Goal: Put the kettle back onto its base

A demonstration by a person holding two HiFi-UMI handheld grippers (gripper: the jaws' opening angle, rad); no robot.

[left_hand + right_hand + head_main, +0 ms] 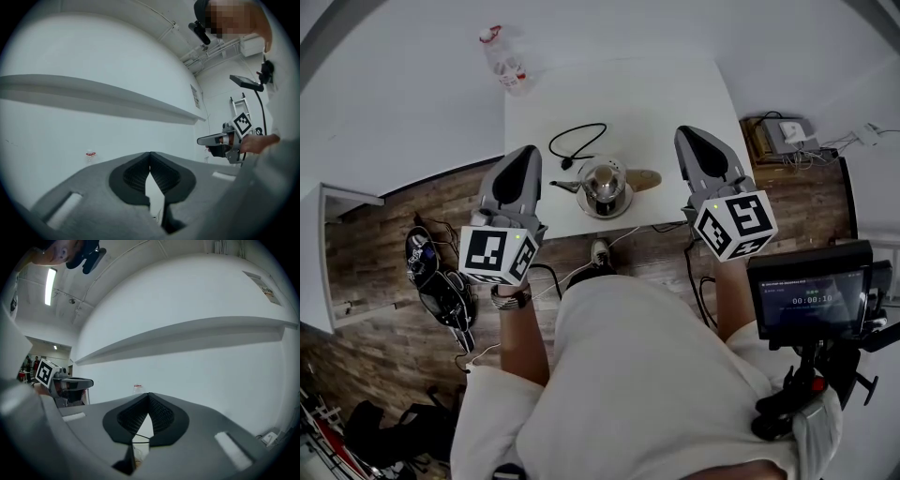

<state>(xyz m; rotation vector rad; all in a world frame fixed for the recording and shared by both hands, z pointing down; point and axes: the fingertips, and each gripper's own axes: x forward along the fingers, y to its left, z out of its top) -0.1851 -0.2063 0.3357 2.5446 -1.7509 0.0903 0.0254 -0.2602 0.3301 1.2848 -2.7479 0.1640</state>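
Observation:
The steel kettle [604, 187] with a wooden handle stands near the front edge of the white table [675, 94], spout to the left. From above I cannot tell its base from its body. A black cord [577, 141] lies in a loop behind it. My left gripper [528, 156] hovers level to the kettle's left, apart from it, its jaws closed tip to tip [150, 153] with nothing between them. To the kettle's right, my right gripper [692, 137] is held the same way, shut and empty [149, 393]. The kettle shows in neither gripper view.
A clear plastic bottle [506, 62] with a red cap stands at the table's far left corner. A small monitor [811, 300] on a rig is at my right. A box with cables [783, 137] sits right of the table, and gear [441, 281] lies on the wooden floor at left.

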